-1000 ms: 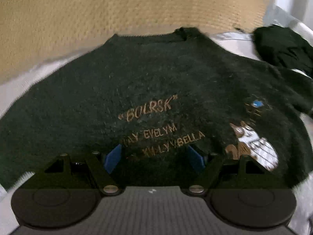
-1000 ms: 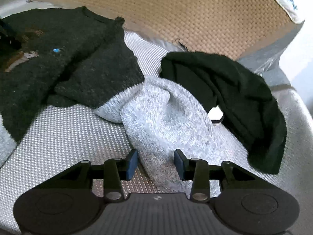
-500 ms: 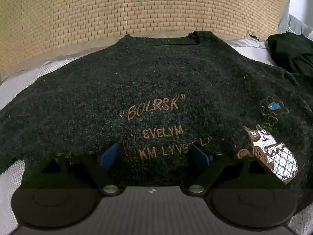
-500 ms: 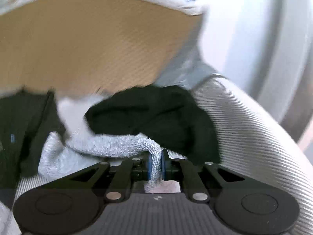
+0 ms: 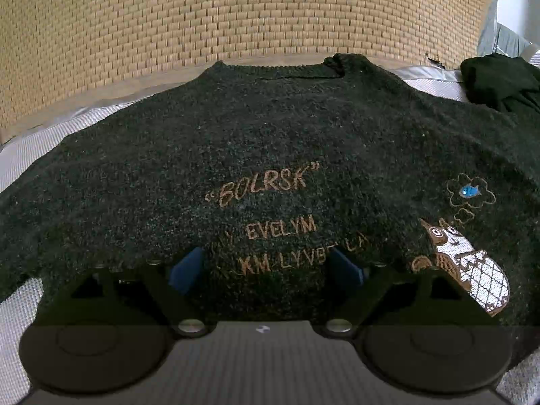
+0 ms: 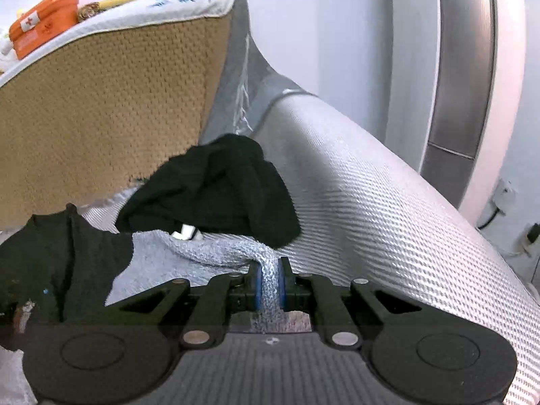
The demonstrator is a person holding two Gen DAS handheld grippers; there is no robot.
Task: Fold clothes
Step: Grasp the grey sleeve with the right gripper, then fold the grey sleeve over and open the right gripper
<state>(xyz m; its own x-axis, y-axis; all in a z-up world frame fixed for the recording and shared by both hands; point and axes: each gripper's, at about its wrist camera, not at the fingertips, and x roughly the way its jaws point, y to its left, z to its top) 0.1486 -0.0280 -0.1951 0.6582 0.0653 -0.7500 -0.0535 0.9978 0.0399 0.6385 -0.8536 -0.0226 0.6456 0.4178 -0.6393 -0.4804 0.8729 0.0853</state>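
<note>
Dark green sweater (image 5: 270,141) lies flat, front up, on the silver-grey woven cover (image 6: 388,209), neck toward the tan woven wall (image 5: 236,17). Gold lettering sits mid-chest, with an embroidered cat (image 5: 462,263) on the sweater's side nearer the black garment (image 6: 216,182). The sweater's light grey sleeve (image 6: 216,249) runs off toward that black heap, which sits just beside it.

Handling, as a judgement: thick fuzzy knit, soft, limp, fairly light, not slippery or fragile. It will sag and drag, and stretch if yanked. Best pinched at the cuff, hem corners or shoulders, not mid-panel.

Right gripper (image 6: 270,287) is clenched on the grey sleeve near its end; the knit bunches between the blue pads (image 6: 258,287) and trails back to the sweater. Left gripper (image 5: 266,270) is released, jaws wide, over the lower lettering, gripping nothing.

Versus a second ago: the right jaws stood apart over the sleeve lying flat; they have since closed on it and lifted, so the sleeve is now a taut rope off the cover and the view has swung toward the white wall. The left jaws have opened a little wider and its view is sharper; the sweater body is unmoved.
</note>
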